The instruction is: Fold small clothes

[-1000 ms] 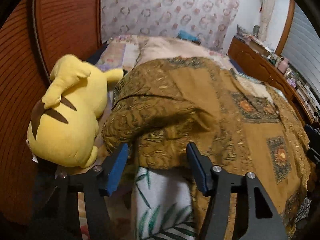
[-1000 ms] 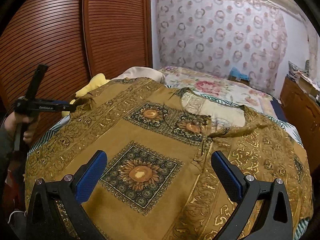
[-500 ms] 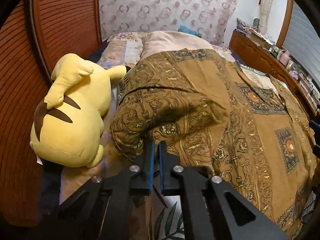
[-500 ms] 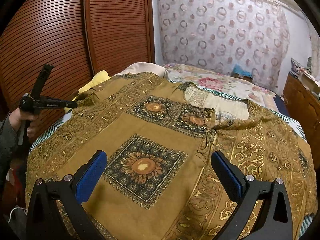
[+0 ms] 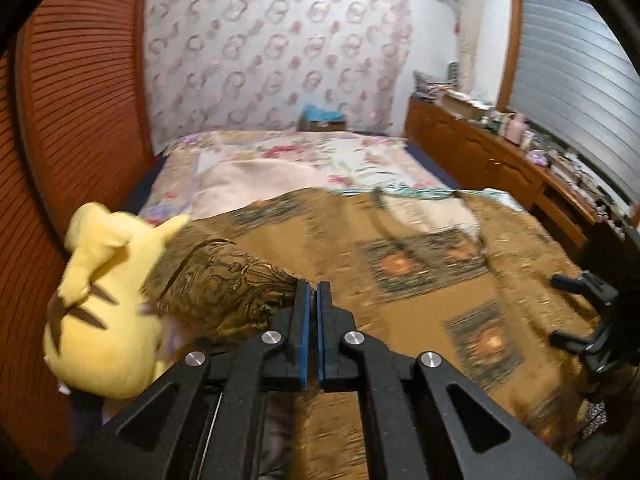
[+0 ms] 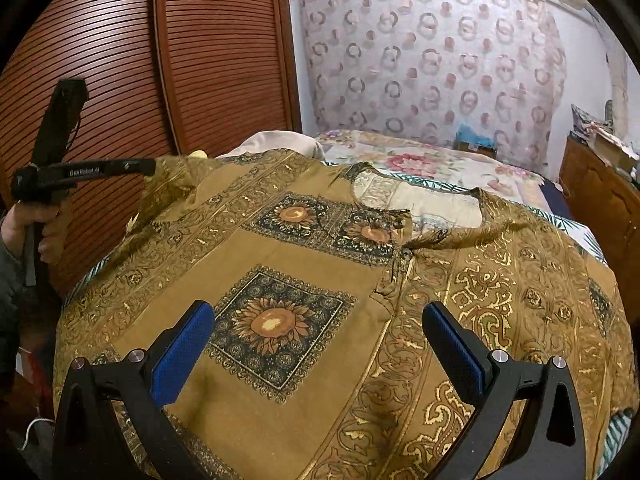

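Note:
A brown-and-gold shirt (image 6: pixel 320 248) with sunflower squares lies spread on the bed, its neck opening towards the far wall. In the right wrist view, my left gripper (image 6: pixel 152 166) is shut on the shirt's far-left sleeve edge and holds that corner up off the bed, with a hand on its handle. In the left wrist view, the left gripper (image 5: pixel 312 292) has its blue pads pressed together, and the shirt's (image 5: pixel 420 300) patterned sleeve bunches at their tips. My right gripper (image 6: pixel 315 310) hovers open over the shirt's near part with nothing between its fingers. It also shows as the right gripper (image 5: pixel 560 308) at the edge of the left wrist view.
A yellow plush toy (image 5: pixel 104 312) lies against the shirt's left side beside the slatted wooden wardrobe (image 6: pixel 120 60). A beige pillow (image 5: pixel 260 184) and floral bedcover (image 5: pixel 320 152) lie beyond the shirt. A cluttered wooden dresser (image 5: pixel 500 160) runs along the right.
The left gripper's jaws closed on the sleeve edge, then rose and lifted that corner off the bed. The right gripper stayed open over the shirt.

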A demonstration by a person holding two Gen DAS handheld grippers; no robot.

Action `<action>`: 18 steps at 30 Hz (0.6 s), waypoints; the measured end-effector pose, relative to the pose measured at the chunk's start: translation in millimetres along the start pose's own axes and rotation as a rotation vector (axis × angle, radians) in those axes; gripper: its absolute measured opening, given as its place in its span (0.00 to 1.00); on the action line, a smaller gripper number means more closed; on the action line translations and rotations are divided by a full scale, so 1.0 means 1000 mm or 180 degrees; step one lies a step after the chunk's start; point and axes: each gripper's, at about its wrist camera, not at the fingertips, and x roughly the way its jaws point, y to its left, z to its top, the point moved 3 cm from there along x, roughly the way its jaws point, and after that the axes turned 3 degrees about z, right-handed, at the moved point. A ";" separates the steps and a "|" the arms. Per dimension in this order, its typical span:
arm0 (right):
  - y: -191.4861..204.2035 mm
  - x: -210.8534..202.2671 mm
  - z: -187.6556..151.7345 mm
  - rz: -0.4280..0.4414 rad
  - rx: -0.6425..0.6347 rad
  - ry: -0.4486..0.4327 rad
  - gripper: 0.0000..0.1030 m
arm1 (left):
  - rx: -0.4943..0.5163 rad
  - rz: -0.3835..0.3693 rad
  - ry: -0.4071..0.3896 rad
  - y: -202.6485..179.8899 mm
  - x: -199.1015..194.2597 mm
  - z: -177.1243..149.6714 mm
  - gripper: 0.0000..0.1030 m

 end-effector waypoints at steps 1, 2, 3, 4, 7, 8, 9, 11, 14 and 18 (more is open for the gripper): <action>0.001 -0.001 -0.001 -0.0004 -0.0012 0.0003 1.00 | 0.0010 -0.0053 -0.0009 -0.007 0.000 0.000 0.03; 0.003 -0.001 -0.001 -0.0015 -0.0026 0.0007 1.00 | 0.0021 -0.0105 -0.0016 -0.014 0.000 0.000 0.03; 0.004 -0.002 -0.002 -0.0024 -0.0036 0.0003 1.00 | 0.0034 -0.0157 -0.0015 -0.020 0.001 -0.002 0.03; 0.003 -0.004 -0.001 -0.0027 -0.0038 0.0002 1.00 | 0.0051 -0.0175 -0.0006 -0.024 0.002 -0.004 0.03; 0.005 -0.006 -0.001 -0.0024 -0.0038 -0.0011 1.00 | 0.0136 -0.0095 0.0025 -0.037 0.002 -0.013 0.05; 0.006 -0.007 -0.001 -0.0028 -0.0039 -0.0018 1.00 | 0.0150 -0.0073 0.0022 -0.039 0.001 -0.014 0.06; 0.005 -0.007 -0.001 -0.0027 -0.0041 -0.0022 1.00 | 0.0163 -0.0020 -0.0008 -0.040 -0.002 -0.018 0.10; 0.007 -0.007 -0.001 -0.0025 -0.0045 -0.0023 1.00 | 0.0156 0.0092 -0.0110 -0.041 -0.011 -0.023 0.15; 0.006 -0.006 0.000 -0.0029 -0.0078 -0.0011 1.00 | 0.0107 0.0145 -0.0218 -0.036 -0.021 -0.028 0.35; 0.007 -0.005 0.006 -0.0038 -0.0143 0.0003 1.00 | 0.0072 0.0188 -0.0341 -0.031 -0.036 -0.035 0.67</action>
